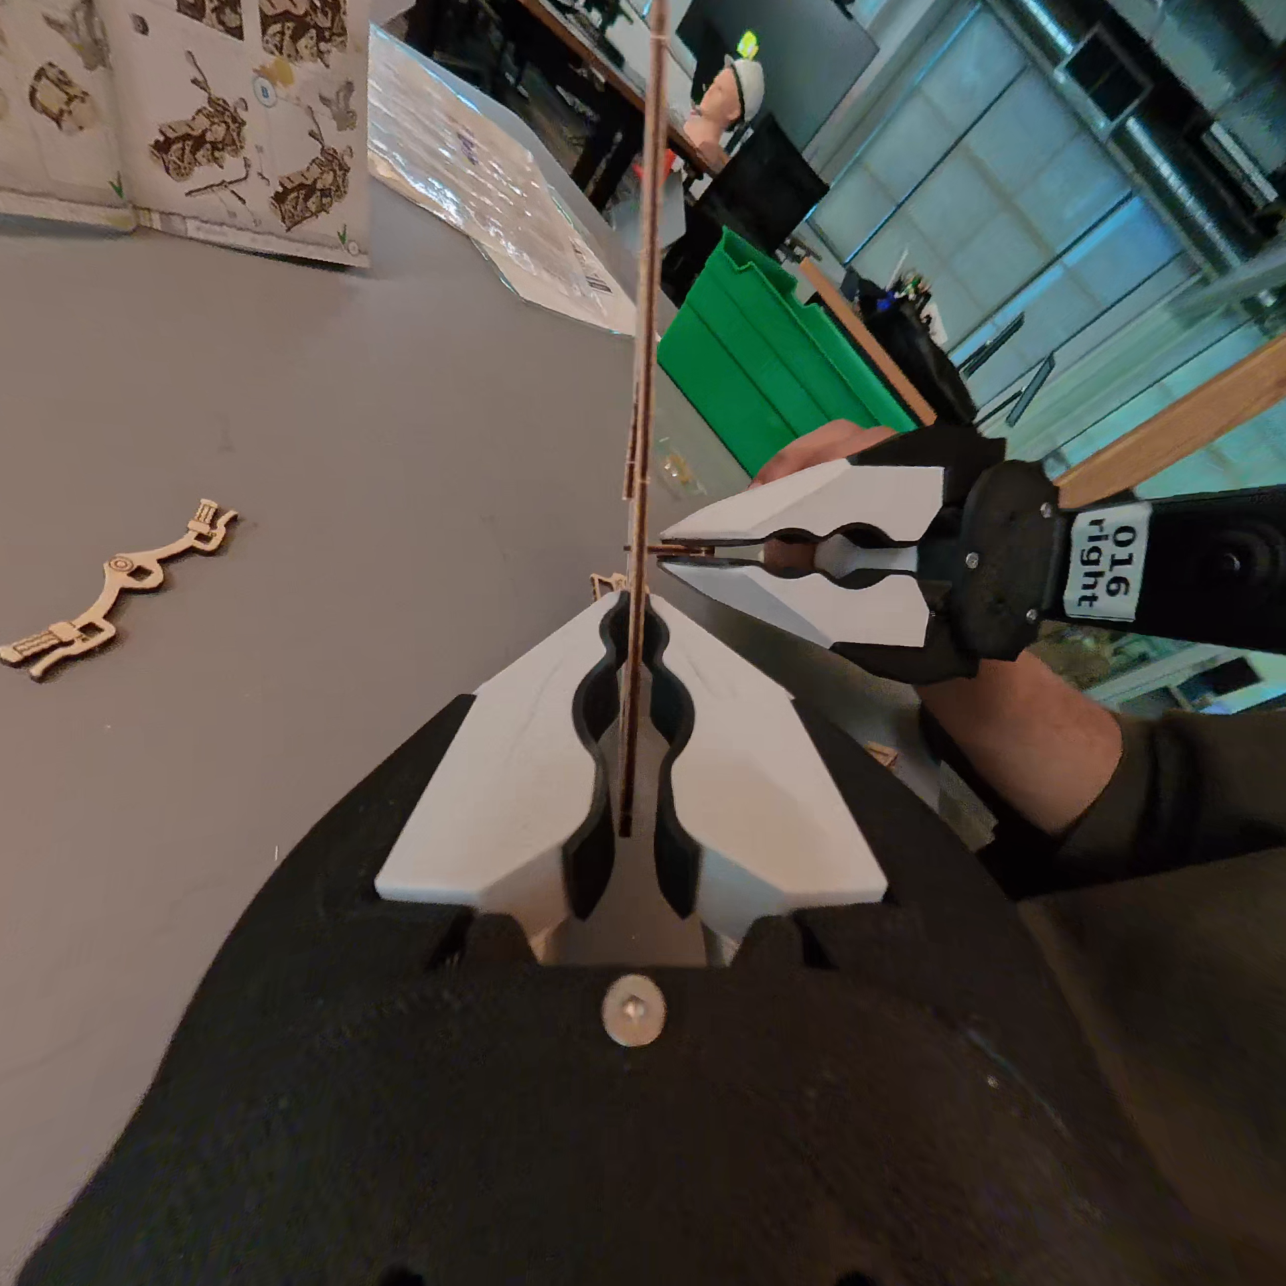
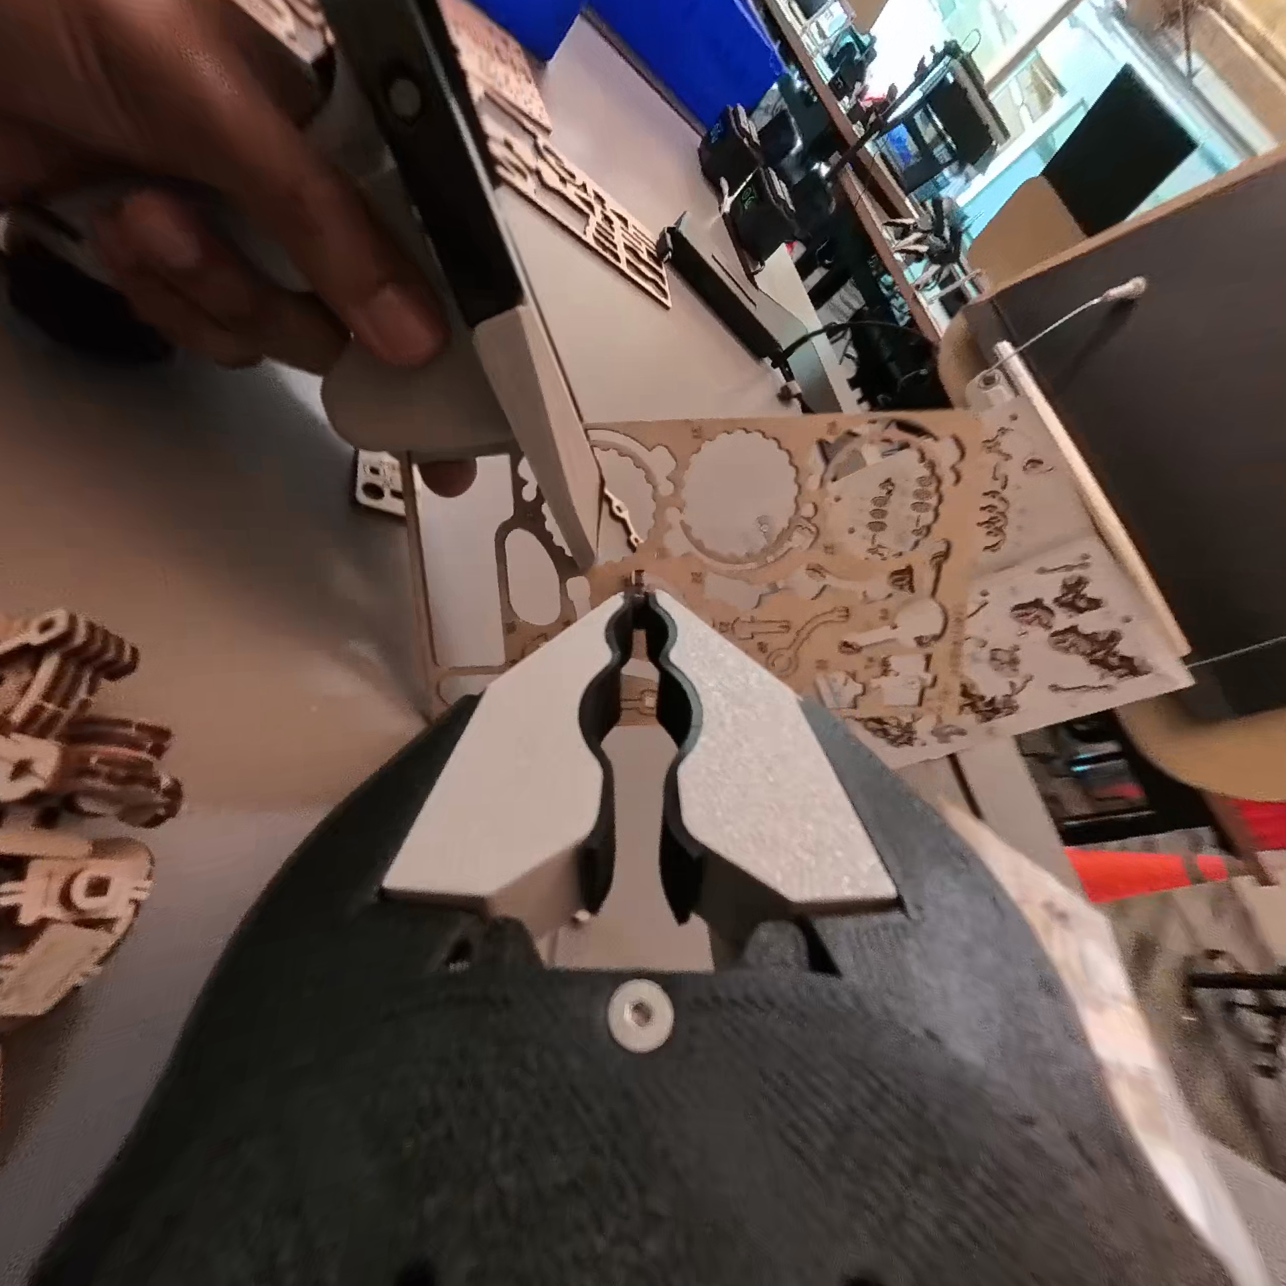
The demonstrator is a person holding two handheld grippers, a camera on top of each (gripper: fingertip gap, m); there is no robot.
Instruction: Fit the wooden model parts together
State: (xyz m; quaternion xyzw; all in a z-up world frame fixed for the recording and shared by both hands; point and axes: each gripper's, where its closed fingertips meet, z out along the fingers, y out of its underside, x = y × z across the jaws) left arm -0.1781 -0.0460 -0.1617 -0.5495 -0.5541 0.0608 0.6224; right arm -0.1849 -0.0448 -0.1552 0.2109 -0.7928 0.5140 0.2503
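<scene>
My left gripper (image 1: pixel 634 600) is shut on a thin laser-cut wooden sheet (image 1: pixel 646 348), seen edge-on and held upright above the grey table (image 1: pixel 313 452). In the right wrist view the sheet (image 2: pixel 800 557) faces me, with many cut-out holes and parts. My right gripper (image 2: pixel 637 604) is shut on a small wooden part (image 2: pixel 636 579) whose tip meets the sheet's face. The left wrist view shows the right gripper (image 1: pixel 664 550) coming in from the right, its small part (image 1: pixel 685 550) poking into the sheet. One finger (image 2: pixel 557 473) of the left gripper lies against the sheet.
A loose wooden part (image 1: pixel 118 584) lies on the table at the left. An instruction booklet (image 1: pixel 209 118) and a plastic bag (image 1: pixel 473 174) lie farther back. A green bin (image 1: pixel 751 348) stands beyond the edge. A partly built wooden model (image 2: pixel 62 800) sits at the left, another part sheet (image 2: pixel 584 188) behind. Only a small space, under 4 cm, lies between the two pairs of fingers.
</scene>
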